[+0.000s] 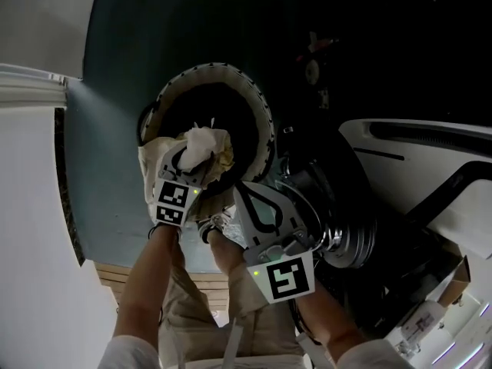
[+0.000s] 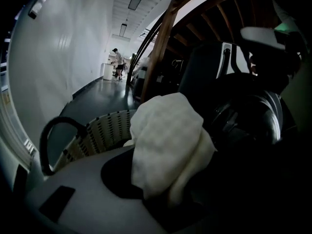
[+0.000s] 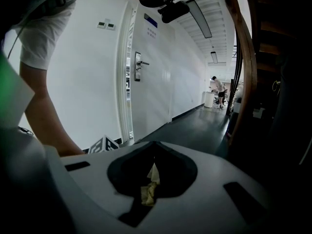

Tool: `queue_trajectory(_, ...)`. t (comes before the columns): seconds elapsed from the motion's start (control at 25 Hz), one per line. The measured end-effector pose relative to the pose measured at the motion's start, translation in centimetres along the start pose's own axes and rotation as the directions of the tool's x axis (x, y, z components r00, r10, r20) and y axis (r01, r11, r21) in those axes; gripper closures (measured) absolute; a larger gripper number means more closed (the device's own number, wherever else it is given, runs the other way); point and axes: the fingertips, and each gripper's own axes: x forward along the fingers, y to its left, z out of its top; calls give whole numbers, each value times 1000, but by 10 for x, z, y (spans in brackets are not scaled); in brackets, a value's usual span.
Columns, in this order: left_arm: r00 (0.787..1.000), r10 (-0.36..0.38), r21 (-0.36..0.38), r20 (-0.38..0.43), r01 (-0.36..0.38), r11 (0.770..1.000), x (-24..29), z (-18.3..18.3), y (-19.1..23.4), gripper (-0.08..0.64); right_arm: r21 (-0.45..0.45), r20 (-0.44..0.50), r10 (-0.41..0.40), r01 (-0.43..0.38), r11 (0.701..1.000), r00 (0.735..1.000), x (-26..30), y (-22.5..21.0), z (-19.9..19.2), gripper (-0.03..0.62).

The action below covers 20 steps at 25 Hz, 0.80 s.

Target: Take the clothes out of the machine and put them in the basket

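Head view: above the basket (image 1: 265,118)'s open mouth, left fingers (image 2: 73,189) grip a white cloth (image 1: 204,141) while right fingers (image 3: 209,179) pinch a yellowish scrap (image 3: 148,191) within its rim.

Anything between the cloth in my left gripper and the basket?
Nothing visible. The left gripper holds the white cloth right above the basket, whose mouth is open below it. The way down looks free.
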Motion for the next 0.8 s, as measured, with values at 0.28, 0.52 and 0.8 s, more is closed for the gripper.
queue_trajectory(0.28,988,-21,3,-153,22,1000,17,-42,0,183,5,-49,14,-14,1000,999,-3,2,-15,578)
queue_trajectory(0.52,993,-2,16,-120,4,1000,-18,-13,-1,164,14,-34,10,-10,1000,999,-11,5,18,578)
queue_trajectory(0.8,997,70,-1,-32,-70,998,-82,36,13,165,-2,-7,24,-24,1000,1000,-20,19,66,578)
